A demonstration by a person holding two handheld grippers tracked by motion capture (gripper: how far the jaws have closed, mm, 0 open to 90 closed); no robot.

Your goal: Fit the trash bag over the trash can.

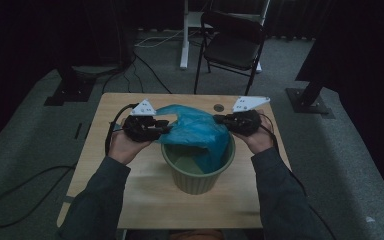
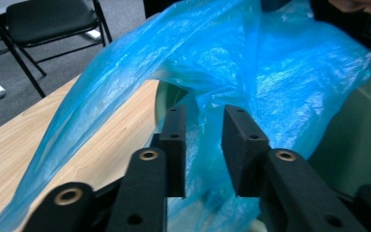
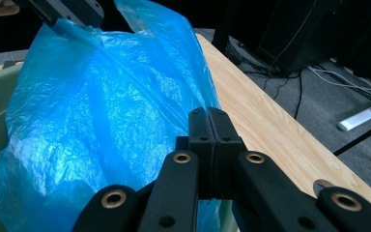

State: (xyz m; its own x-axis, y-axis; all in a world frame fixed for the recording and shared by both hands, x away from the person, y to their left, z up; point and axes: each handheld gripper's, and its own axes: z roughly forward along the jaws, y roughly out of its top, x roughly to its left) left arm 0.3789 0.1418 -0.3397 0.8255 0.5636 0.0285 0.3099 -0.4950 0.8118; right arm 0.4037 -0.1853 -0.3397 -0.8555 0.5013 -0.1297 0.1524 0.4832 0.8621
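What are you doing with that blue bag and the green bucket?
A person is fitting a blue plastic bag into a green bin on the wooden table. The right gripper is shut on the bag's edge. The left gripper has its jaws apart, with bag film lying loose between them. The bag hangs partly inside the bin, not yet spread over the rim.

bag: blue plastic bag (image 1: pixel 195 131) draped over the far rim of the green bin (image 1: pixel 198 172), frame centre
left gripper (image 1: pixel 161 129): at the bag's left edge
right gripper (image 1: pixel 219 120): at its right edge
table (image 1: pixel 130 190): light wood

l gripper (image 2: pixel 204 145) fingers apart, r gripper (image 3: pixel 208 145) fingers pressed together.
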